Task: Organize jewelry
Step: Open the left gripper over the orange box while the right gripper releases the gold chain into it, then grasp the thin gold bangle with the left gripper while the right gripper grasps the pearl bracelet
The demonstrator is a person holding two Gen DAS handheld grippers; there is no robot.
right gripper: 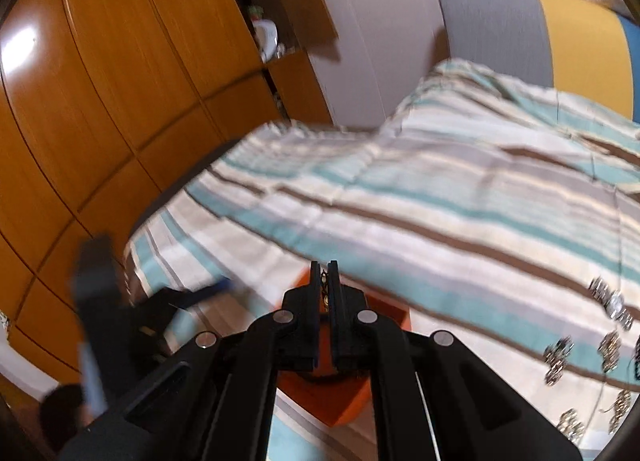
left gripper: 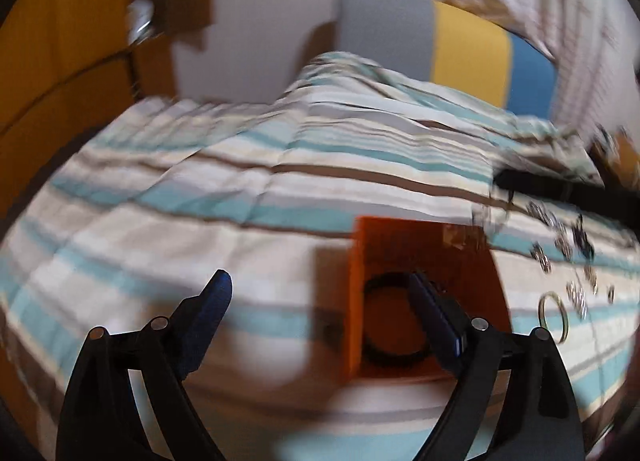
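Observation:
An orange box point(left gripper: 424, 257) stands open on the striped bedspread; a dark bangle point(left gripper: 384, 353) lies inside it. My left gripper point(left gripper: 320, 285) is open, its right finger over the box and its left finger beside it. In the right wrist view my right gripper point(right gripper: 325, 269) is shut on a thin chain point(right gripper: 325, 289) directly above the orange box point(right gripper: 344, 401). Loose silvery jewelry point(left gripper: 560, 245) and a gold ring-shaped bangle point(left gripper: 554, 315) lie right of the box. A watch point(right gripper: 612, 303) and several ornate pieces point(right gripper: 556, 357) lie at the right.
The striped bedspread point(left gripper: 240, 189) covers the bed. A grey, yellow and blue headboard point(left gripper: 468, 53) stands behind. Orange wooden wardrobe doors point(right gripper: 100, 101) are at the left. The left gripper body point(right gripper: 120, 321) shows blurred at lower left of the right wrist view.

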